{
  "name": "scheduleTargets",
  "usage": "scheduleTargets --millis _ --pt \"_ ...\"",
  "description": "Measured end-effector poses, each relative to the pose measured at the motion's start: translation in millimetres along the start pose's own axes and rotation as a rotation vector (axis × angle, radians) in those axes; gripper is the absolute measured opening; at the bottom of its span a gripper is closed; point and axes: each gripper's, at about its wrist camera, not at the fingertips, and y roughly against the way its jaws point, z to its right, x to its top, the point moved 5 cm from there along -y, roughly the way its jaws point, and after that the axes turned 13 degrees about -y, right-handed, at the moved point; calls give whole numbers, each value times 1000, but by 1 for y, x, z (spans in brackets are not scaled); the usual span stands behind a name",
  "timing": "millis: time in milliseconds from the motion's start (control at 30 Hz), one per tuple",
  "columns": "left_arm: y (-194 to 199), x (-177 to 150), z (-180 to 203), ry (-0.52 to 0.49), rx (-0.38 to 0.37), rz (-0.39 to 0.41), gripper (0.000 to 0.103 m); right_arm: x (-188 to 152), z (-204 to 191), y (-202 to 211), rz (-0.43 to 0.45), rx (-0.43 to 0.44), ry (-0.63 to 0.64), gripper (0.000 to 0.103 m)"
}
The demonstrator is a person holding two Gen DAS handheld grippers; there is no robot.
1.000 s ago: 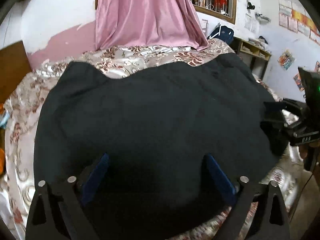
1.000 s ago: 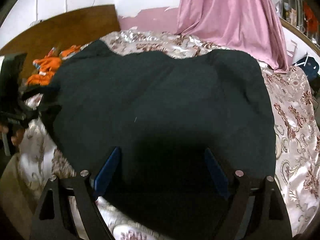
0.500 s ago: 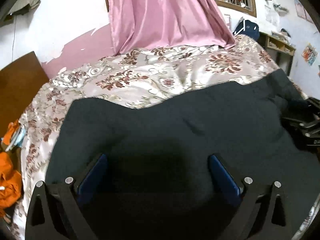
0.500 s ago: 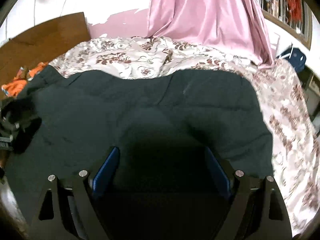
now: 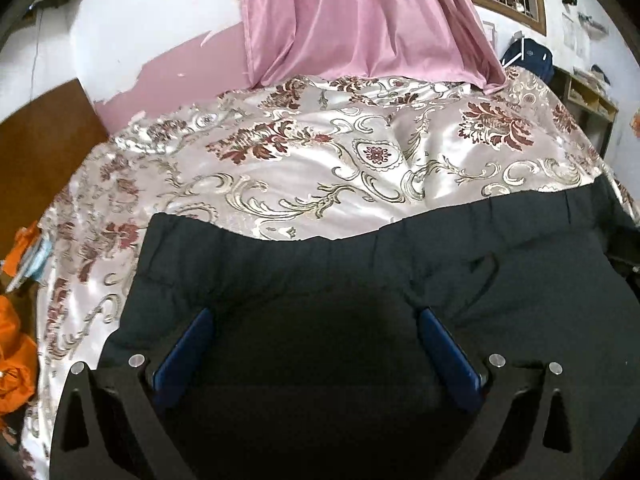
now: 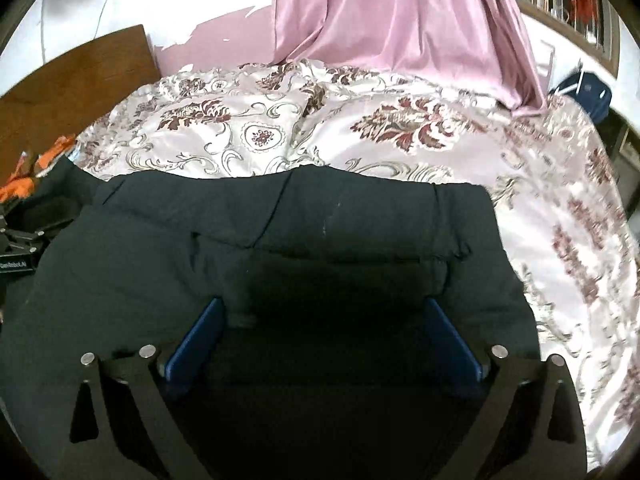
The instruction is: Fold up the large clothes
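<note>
Dark garment (image 5: pixel 400 272) lies lengthwise across the bedspread (image 5: pixel 340 168); left tongs (image 5: pixel 316 344) wide, right tongs (image 6: pixel 322 332) opening.

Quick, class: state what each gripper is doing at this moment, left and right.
Left gripper: open, pads apart over the dark garment, gripping nothing.
Right gripper: jaws opening, dark garment under them, pads not pressing it.

A floral satin bedspread (image 5: pixel 360 152) covers the bed; pink curtain (image 5: pixel 360 20) hangs behind; orange cloth (image 5: pixel 12 364) lies beside.

A home bedroom — floral satin bedspread (image 5: pixel 360 152), pink curtain (image 5: pixel 360 20), wooden headboard (image 6: pixel 76 80)
</note>
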Motion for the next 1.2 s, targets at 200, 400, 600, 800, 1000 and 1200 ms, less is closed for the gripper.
scheduleTargets --millis 200,400,600,800,1000,1200 --pt "-16 0 -7 66 -74 5 103 -1 1 -18 -34 35 -38 102" --pt "-19 -2 -5 89 -91 34 103 -5 2 -20 -5 52 -52 102" --pt "-20 -3 -5 99 -95 48 103 -5 2 -22 4 55 -57 102" --pt "-21 -4 -4 100 -91 55 103 -6 2 -22 4 56 -56 102" --pt "-21 -5 -4 99 -88 59 103 -6 3 -22 6 58 -56 102" --pt "-22 -5 -5 95 -79 61 103 -4 4 -22 11 56 -55 102"
